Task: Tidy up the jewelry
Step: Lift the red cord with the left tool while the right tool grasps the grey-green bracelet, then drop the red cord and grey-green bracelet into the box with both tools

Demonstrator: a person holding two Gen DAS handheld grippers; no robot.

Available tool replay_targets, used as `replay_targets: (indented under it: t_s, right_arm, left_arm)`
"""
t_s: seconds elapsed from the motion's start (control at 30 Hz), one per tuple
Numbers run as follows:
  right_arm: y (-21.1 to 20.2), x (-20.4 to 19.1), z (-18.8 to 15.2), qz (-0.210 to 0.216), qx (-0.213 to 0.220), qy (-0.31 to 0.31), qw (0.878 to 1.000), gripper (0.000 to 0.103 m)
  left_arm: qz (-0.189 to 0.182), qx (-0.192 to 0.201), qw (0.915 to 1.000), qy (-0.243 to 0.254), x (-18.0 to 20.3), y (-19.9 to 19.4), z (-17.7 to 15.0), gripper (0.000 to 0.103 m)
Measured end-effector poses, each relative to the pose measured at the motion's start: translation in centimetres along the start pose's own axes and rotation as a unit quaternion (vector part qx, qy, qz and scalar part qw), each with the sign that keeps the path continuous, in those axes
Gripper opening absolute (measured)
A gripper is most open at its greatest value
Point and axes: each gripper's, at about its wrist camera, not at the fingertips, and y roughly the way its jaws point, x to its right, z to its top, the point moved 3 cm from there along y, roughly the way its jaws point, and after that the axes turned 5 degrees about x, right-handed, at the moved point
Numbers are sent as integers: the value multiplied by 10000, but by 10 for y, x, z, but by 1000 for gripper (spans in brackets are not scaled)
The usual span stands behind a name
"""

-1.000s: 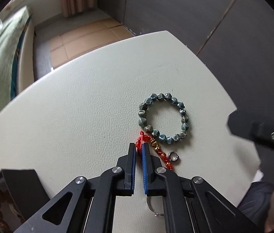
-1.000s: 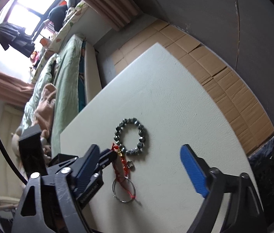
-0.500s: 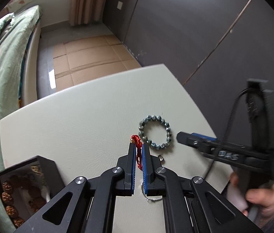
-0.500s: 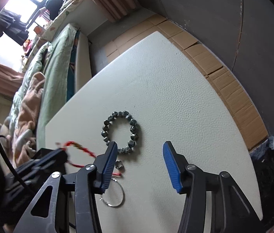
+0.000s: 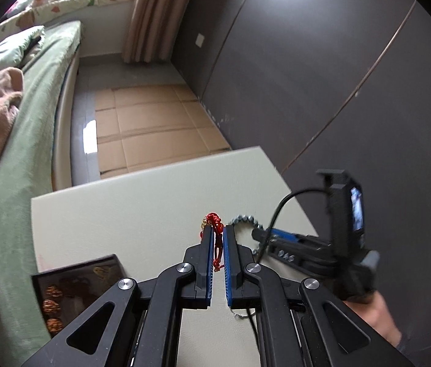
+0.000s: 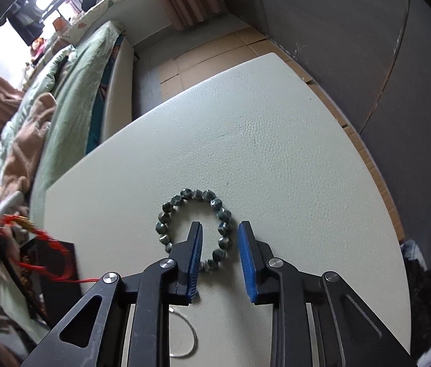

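My left gripper [image 5: 218,235] is shut on a red knotted cord charm [image 5: 215,223] with a small gold bead and holds it above the white table [image 6: 276,153]. In the right wrist view the red cord [image 6: 47,238] shows as a blur at the left. A green bead bracelet [image 6: 185,194] lies flat on the table. My right gripper [image 6: 220,229] points down at it, one finger inside the loop and one outside. Its jaws are closing with the bracelet's right side between them, and the pads stand apart from the beads. The left wrist view shows the bracelet [image 5: 246,218] partly hidden behind that gripper.
A dark open box [image 5: 78,287] with several brown beaded pieces sits at the table's near left corner. A thin metal ring [image 6: 192,336] lies on the table under my right gripper. A green bed [image 5: 32,122] runs along the left, a dark wall [image 5: 307,76] along the right.
My left gripper has risen with the red cord, lifting it off the table. My right gripper has moved over the bracelet and its jaws have narrowed around the bracelet's right side.
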Motion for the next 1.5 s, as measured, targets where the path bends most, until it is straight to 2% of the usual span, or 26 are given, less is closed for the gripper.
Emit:
replay_targets:
  t_s: [0.13, 0.2, 0.23, 0.37, 0.57, 0.67, 0.9, 0.97, 1.07, 1.13, 1.2, 1.23, 1.3, 1.5]
  right_arm:
    - [-1, -8, -2, -339, 93, -293, 9990, 26]
    - [-2, -7, -3, -464, 100, -364, 9982, 15]
    - [-4, -6, -4, -378, 95, -317, 9987, 12]
    - [-11, 1, -7, 91, 74, -5, 9999, 12]
    - [-39, -8, -13, 713, 465, -25, 9964, 12]
    - [-49, -19, -13, 971, 598, -57, 9935, 11]
    - [-62, -41, -16, 1209, 781, -121, 9895, 12]
    - [-63, -46, -16, 1289, 797, -148, 9883, 12]
    - [-65, -56, -17, 1458, 847, -190, 9855, 11]
    - [-70, -64, -17, 1641, 923, -243, 9818, 11]
    - [-77, -72, -16, 1874, 1035, -321, 9763, 11]
    - [-82, -76, -17, 1999, 1089, -364, 9731, 12]
    - [-89, -85, -19, 2218, 1185, -452, 9668, 12]
    - [-103, -116, -25, 2800, 1334, -707, 9481, 12]
  left_arm:
    - [36, 189, 9998, -93, -9, -18, 3, 6]
    - [71, 289, 9995, -122, -14, -29, 3, 6]
    - [89, 349, 9992, -156, -17, -35, 4, 6]
    - [213, 589, 9975, -333, -31, -54, 4, 6]
    - [362, 659, 9960, -489, -49, -65, -4, 6]
    - [403, 579, 9960, -546, -57, -64, -9, 6]
    - [553, 189, 9959, -693, -73, -46, -27, 6]
    - [466, -50, 9946, -926, -81, -36, -32, 7]
    - [652, -172, 9916, -1103, -91, -31, -35, 8]
    - [703, -95, 9910, -1136, -93, -34, -35, 21]
    - [671, 49, 9905, -1200, -94, -40, -33, 66]
    - [676, 150, 9900, -1231, -95, -44, -33, 72]
    - [751, 275, 9890, -1246, -96, -50, -34, 74]
    - [871, 301, 9866, -1346, -104, -55, -41, 74]
